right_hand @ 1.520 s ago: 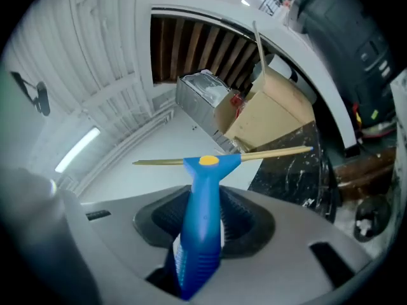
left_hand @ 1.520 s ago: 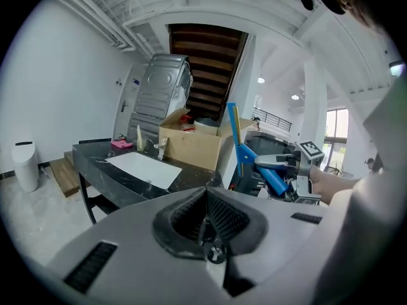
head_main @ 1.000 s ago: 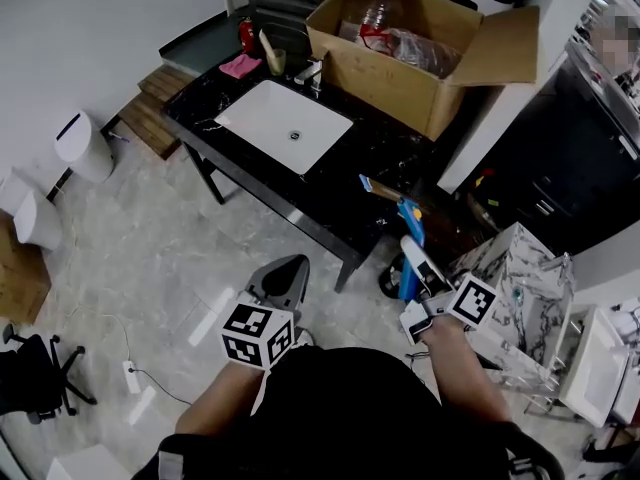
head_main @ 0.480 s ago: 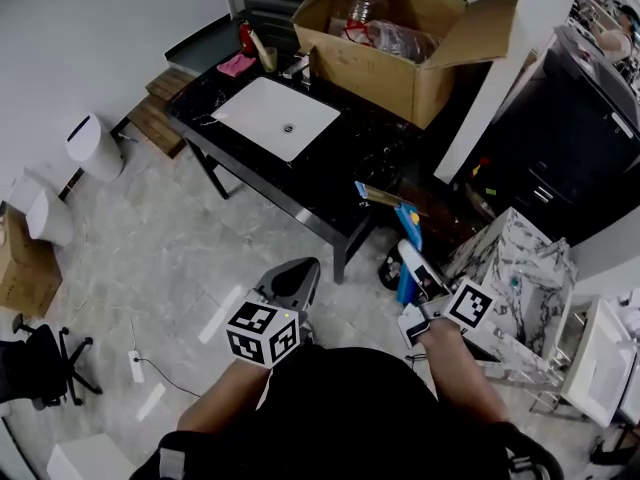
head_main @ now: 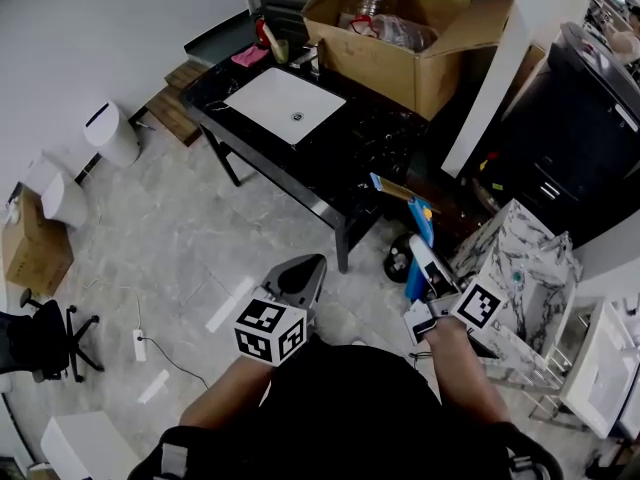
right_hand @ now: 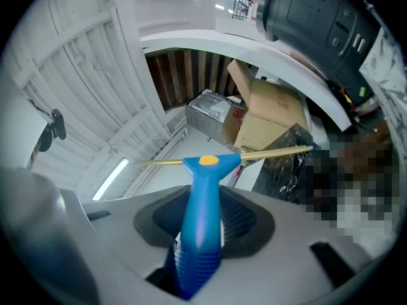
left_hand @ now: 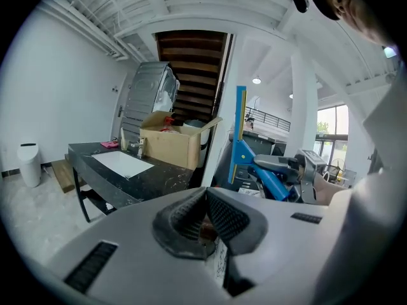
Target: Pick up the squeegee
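The squeegee (head_main: 419,230) has a blue handle and a thin brass-coloured blade (head_main: 398,188). My right gripper (head_main: 428,264) is shut on the handle and holds it level over the floor, near the corner of the black table (head_main: 330,183). In the right gripper view the handle (right_hand: 201,221) runs up between the pads to the blade (right_hand: 267,153). My left gripper (head_main: 303,270) is shut on nothing, its pads (left_hand: 219,215) pressed together. From the left gripper view the squeegee (left_hand: 242,146) stands upright in the right gripper (left_hand: 280,170).
The black table carries a white sink (head_main: 286,105) and an open cardboard box (head_main: 400,53). A marble-patterned cabinet (head_main: 525,258) stands close on the right. On the left are a white bin (head_main: 110,133), an office chair (head_main: 40,338) and a power strip (head_main: 139,344) on the floor.
Both grippers have travelled level with the person, and the room has slid rightward in the head view. The squeegee stays in the right gripper. The left jaws stay shut.
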`<control>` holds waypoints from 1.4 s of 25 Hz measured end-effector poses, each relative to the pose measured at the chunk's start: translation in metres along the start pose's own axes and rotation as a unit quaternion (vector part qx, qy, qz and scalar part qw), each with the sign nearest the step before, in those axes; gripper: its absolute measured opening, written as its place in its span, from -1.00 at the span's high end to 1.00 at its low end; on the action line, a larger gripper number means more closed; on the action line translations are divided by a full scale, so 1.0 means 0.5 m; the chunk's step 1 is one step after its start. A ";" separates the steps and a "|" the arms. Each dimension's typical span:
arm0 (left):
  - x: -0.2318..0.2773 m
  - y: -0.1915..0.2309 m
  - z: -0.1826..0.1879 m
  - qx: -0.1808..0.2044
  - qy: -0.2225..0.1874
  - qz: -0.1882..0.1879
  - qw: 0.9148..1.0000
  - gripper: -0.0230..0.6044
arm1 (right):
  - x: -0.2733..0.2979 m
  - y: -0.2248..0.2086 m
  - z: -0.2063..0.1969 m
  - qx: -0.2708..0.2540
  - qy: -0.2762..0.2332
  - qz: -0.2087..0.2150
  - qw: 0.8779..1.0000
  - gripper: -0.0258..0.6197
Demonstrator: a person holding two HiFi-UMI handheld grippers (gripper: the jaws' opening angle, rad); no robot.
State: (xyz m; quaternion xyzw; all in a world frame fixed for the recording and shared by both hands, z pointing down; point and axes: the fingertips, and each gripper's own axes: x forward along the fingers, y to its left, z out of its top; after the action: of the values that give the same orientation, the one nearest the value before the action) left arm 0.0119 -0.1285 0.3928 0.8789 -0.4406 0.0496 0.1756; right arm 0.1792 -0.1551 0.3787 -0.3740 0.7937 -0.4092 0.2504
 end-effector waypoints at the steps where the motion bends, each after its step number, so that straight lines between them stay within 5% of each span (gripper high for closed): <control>1: -0.005 -0.007 -0.004 -0.001 -0.001 0.002 1.000 0.87 | -0.010 0.001 -0.003 0.000 0.002 0.003 1.000 0.48; 12: -0.053 -0.059 -0.064 -0.013 0.000 0.042 0.999 0.87 | -0.087 -0.006 -0.023 0.007 0.022 0.021 1.000 0.48; 35: -0.014 -0.108 -0.051 0.013 0.010 0.015 1.000 0.87 | -0.123 0.009 0.001 0.022 -0.007 0.043 0.999 0.48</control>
State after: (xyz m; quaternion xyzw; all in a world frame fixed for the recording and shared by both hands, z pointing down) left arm 0.0520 -0.0846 0.4008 0.8740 -0.4513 0.0662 0.1678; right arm 0.2144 -0.1042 0.3803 -0.3365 0.7981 -0.4130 0.2816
